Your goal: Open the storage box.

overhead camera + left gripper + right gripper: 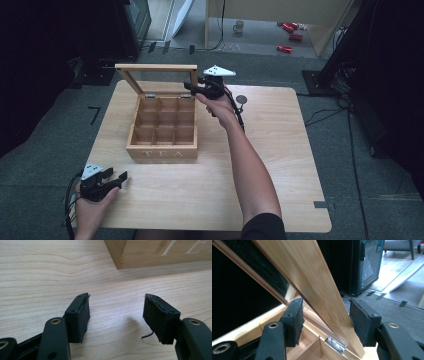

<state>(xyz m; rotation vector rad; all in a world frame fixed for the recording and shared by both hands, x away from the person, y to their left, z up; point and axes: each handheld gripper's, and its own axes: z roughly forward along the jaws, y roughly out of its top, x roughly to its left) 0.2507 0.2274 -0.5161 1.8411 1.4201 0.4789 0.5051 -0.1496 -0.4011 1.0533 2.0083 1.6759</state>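
Wooden tea box sits near the middle of a light wooden table, a little toward the far left. White letters spelling TEA run across its front wall. Its inside is split into a grid of small square compartments, and none of them shows any contents. The lid, a wooden frame around a clear pane, stands raised on two small metal hinges along the back edge, tilted slightly back.

The right gripper reaches over the table to the lid's right side, held in the person's right hand. In the right gripper view its two black jaws are spread, with the lid's wooden side rail passing between them. The rail lies against or very near the right-hand pad, and the left-hand pad stands apart from it. A silver hinge shows just below.

The left gripper rests low at the table's near left edge, held in the left hand, well apart from the box. Its jaws are spread wide with bare tabletop between them. In the left gripper view the box's front corner lies ahead.

A small round dark object lies on the table just beyond the right hand.
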